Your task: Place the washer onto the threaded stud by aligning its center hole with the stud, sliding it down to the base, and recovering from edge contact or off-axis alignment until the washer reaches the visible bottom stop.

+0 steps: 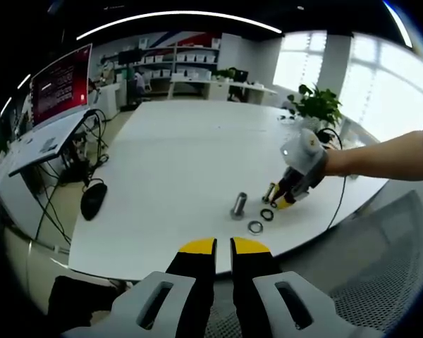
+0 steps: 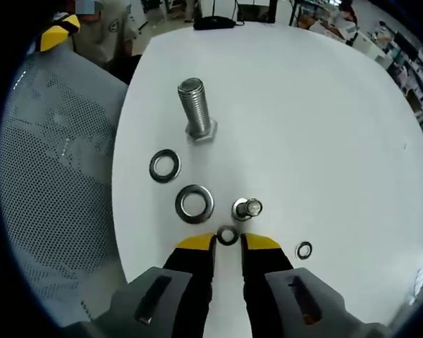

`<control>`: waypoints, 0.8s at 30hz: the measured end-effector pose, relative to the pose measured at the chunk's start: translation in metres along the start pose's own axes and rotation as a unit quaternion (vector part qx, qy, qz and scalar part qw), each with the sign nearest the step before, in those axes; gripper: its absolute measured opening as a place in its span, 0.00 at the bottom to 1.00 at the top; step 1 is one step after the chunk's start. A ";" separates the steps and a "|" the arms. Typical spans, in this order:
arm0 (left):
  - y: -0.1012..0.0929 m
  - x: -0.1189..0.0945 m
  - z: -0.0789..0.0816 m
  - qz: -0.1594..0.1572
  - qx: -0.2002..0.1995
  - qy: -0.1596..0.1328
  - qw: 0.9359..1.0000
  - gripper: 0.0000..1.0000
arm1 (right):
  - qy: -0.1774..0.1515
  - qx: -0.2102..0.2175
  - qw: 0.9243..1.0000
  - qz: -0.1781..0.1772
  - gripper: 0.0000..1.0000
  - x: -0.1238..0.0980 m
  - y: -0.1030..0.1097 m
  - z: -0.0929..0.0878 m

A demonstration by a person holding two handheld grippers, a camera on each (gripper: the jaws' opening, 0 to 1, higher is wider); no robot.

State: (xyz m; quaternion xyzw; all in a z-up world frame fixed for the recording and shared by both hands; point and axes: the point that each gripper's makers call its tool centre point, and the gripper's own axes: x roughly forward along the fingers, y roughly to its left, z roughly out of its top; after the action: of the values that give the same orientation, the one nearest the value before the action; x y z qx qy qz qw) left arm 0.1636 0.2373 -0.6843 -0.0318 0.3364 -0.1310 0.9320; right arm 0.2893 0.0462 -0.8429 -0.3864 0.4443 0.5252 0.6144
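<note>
A large threaded stud (image 2: 195, 109) stands upright on its hex base on the white table (image 2: 303, 127). A short small stud (image 2: 247, 208) stands just beyond my right gripper (image 2: 228, 243). That gripper's yellow tips are closed on a small washer (image 2: 228, 235), held low over the table beside the small stud. Two bigger washers (image 2: 194, 203) (image 2: 165, 165) lie flat between the studs. In the left gripper view, the right gripper (image 1: 282, 203) hovers right of the large stud (image 1: 238, 205). My left gripper (image 1: 223, 246) hangs shut off the table's near edge, holding nothing.
Another small washer (image 2: 304, 249) lies to the right of my right gripper. A grey mesh chair (image 2: 56, 176) stands at the table edge. A person's arm (image 1: 381, 155) reaches in from the right. A potted plant (image 1: 316, 105) and a cable (image 1: 338, 190) sit at the table's far right.
</note>
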 end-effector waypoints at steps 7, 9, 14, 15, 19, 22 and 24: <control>0.000 0.000 0.000 -0.001 0.001 0.000 1.000 0.05 | 0.001 -0.004 1.000 -0.001 0.14 -0.001 0.000 0.001; -0.001 0.000 0.000 -0.002 0.001 0.000 1.000 0.05 | 0.000 0.001 1.000 0.001 0.14 -0.001 0.000 0.001; 0.000 0.000 0.000 -0.002 0.001 0.001 1.000 0.05 | 0.002 0.004 1.000 0.000 0.14 -0.004 0.000 0.000; -0.001 0.000 0.000 -0.002 0.002 0.001 1.000 0.05 | 0.000 0.007 1.000 0.000 0.14 -0.006 0.000 0.001; 0.000 0.000 0.000 -0.002 0.002 0.000 1.000 0.05 | -0.009 0.011 1.000 0.000 0.14 -0.013 0.001 0.003; 0.000 0.000 0.000 -0.002 0.001 -0.001 1.000 0.05 | -0.014 0.019 1.000 0.000 0.14 -0.018 0.000 0.003; -0.001 0.000 0.000 -0.002 0.001 -0.001 1.000 0.05 | -0.019 0.022 1.000 -0.001 0.14 -0.023 0.000 0.004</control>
State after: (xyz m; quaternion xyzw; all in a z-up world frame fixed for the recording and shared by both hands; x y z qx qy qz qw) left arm 0.1637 0.2367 -0.6840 -0.0313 0.3353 -0.1332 0.9321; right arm 0.2886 0.0431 -0.8200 -0.3632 0.4440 0.5216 0.6316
